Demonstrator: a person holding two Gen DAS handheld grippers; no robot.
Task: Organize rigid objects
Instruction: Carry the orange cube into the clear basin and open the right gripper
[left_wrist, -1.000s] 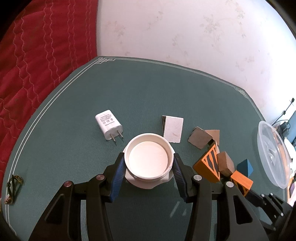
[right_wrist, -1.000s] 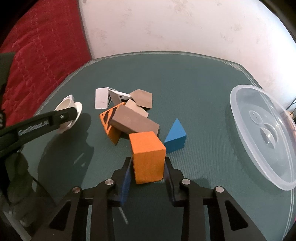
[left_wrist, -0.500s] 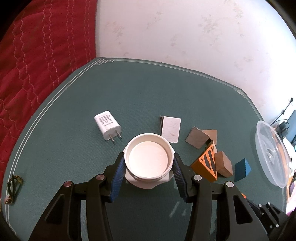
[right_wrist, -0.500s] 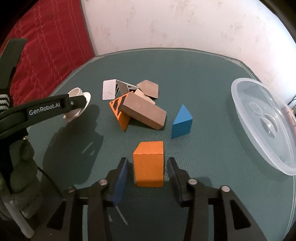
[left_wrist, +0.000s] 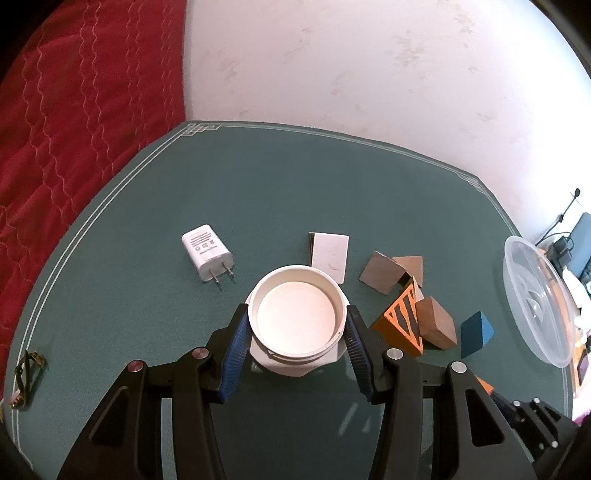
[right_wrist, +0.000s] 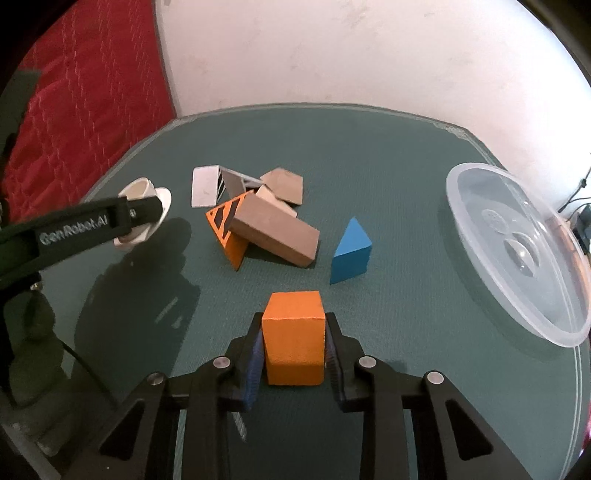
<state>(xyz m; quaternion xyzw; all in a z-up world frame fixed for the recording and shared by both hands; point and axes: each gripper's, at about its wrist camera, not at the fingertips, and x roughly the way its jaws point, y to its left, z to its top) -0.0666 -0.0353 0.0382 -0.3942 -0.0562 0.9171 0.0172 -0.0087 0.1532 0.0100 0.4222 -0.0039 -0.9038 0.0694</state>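
Observation:
My left gripper (left_wrist: 295, 314) is shut on a white round cup (left_wrist: 295, 332), its blue pads pressing the cup's two sides just above the green table (left_wrist: 258, 184). In the right wrist view, an orange block (right_wrist: 293, 343) sits between the blue pads of my right gripper (right_wrist: 293, 325). Its jaws are closing and the pads press the block's sides. Beyond it lies a pile: a brown block (right_wrist: 275, 232), a striped orange wedge (right_wrist: 227, 236), a blue wedge (right_wrist: 351, 251) and a white tile (right_wrist: 205, 186).
A clear plastic dish (right_wrist: 517, 251) rests at the table's right edge. A white plug charger (left_wrist: 207, 253) lies left of the cup, and a metal clip (left_wrist: 26, 373) sits at the near left rim. A red quilt (left_wrist: 74, 110) borders the table on the left.
My right gripper drew back from the pile, opened around the orange block, then closed on it again. The left gripper and the cup have not moved.

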